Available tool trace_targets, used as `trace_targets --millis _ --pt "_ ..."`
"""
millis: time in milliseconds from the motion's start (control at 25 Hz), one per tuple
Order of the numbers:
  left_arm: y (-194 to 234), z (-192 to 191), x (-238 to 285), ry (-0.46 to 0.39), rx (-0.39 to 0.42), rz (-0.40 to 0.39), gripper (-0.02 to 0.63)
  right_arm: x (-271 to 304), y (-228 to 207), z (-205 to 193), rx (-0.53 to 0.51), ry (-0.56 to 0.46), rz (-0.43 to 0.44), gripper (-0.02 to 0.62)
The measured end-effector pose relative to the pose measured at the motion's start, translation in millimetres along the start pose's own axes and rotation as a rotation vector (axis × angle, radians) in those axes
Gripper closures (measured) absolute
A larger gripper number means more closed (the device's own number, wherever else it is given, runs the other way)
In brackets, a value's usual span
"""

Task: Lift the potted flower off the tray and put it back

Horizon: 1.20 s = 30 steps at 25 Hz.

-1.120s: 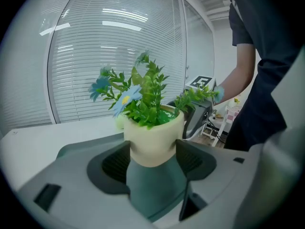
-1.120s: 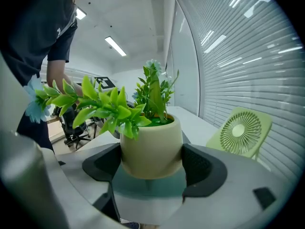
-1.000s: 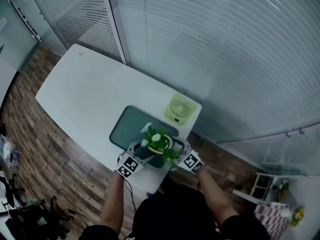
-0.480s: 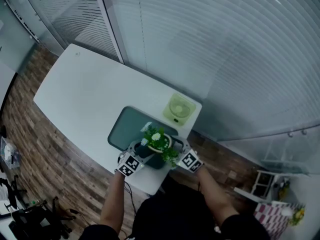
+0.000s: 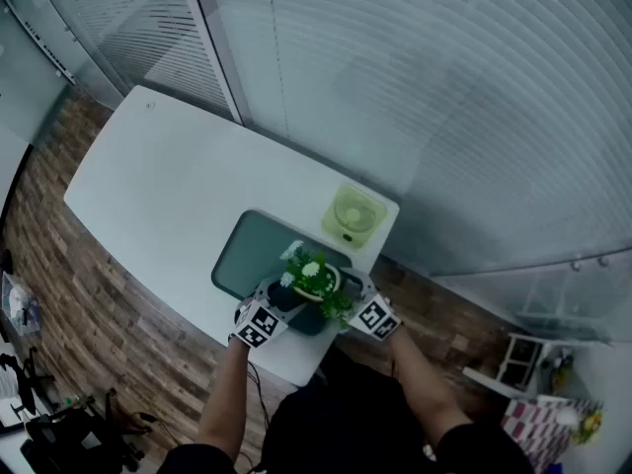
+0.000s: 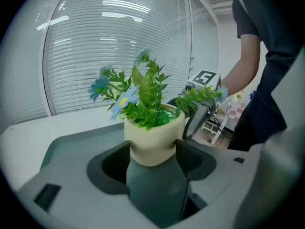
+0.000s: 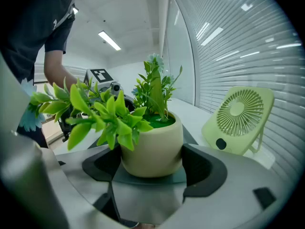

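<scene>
A cream pot of green leaves and pale blue flowers (image 5: 314, 280) stands over the near right end of a dark green tray (image 5: 252, 250). My left gripper (image 5: 279, 302) holds it from the left, its jaws pressed on both sides of the pot (image 6: 153, 140). From the right, my right gripper (image 5: 348, 292) closes on the same pot (image 7: 152, 149). Whether the pot's base touches the tray cannot be told. Each gripper's marker cube shows in the other's view, the right gripper's (image 6: 205, 78) and the left gripper's (image 7: 98, 75).
A light green desk fan (image 5: 348, 215) stands just behind the tray near the white table's (image 5: 168, 186) right edge, also seen close by as the fan (image 7: 238, 118). Glass walls with blinds lie behind. Wooden floor surrounds the table.
Almost nothing: both grippers stay shut on the pot at the same spot over the tray; only the head camera shifts slightly.
</scene>
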<state>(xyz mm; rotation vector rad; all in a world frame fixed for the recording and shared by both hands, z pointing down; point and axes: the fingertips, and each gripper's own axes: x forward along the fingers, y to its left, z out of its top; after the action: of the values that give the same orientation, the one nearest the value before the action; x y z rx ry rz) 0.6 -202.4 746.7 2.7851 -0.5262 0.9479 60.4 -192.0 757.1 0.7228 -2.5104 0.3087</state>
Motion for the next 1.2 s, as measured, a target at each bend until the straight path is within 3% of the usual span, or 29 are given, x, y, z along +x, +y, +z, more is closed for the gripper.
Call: trace_targets --millis 240,480,800,1200 --pt "0 -2 4 -0.004 0.004 -0.003 0.313 0 -1 -4 -0.015 0.01 -0.004 0.224" --pt "0 -6 6 -0.027 -0.049 -0.012 0.312 1 -1 -5 -0.02 0.005 -0.005 0.224" --pt "0 -5 6 -0.025 -0.041 -0.007 0.313 2 -4 -6 -0.006 0.008 -0.009 0.224" --pt "1 -6 -7 -0.075 -0.11 0.065 0.313 -7 -8 -6 0.023 -0.02 -0.05 0.224"
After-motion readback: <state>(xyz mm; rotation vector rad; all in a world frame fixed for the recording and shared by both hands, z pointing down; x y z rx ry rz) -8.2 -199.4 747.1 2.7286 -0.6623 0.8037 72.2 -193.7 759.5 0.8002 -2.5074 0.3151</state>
